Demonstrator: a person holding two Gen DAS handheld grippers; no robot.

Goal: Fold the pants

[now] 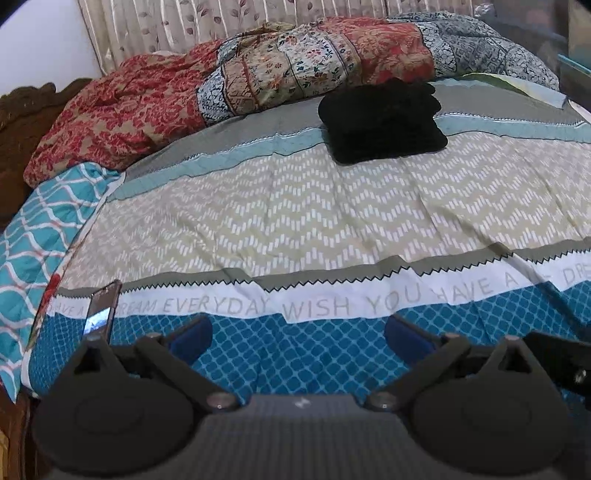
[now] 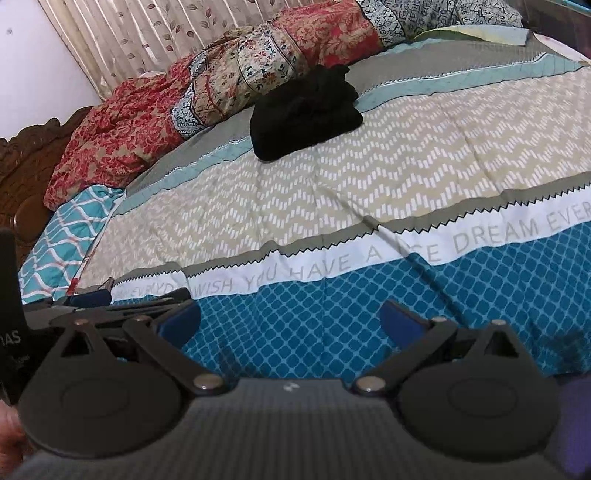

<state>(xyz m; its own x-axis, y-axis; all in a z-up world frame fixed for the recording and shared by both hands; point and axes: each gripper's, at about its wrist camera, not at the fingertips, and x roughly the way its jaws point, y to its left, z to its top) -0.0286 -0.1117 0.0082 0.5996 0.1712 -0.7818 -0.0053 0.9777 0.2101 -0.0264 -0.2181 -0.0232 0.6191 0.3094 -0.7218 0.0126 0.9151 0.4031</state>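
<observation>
White band on bedspread [image 2: 369, 254]: "WISH YOU HAVE A … DREAM EVERYDAY", grey capitals, partly creased.

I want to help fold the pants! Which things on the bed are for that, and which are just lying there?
For the job:
black pants, in a bundle far up the bed
left gripper, open
right gripper, open

Just lying about:
patchwork quilt
teal patterned pillow
phone
bedsheet
curtain

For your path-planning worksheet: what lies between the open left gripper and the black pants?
Only bare bedsheet separates the left gripper from the black pants, per the left wrist view.
</observation>
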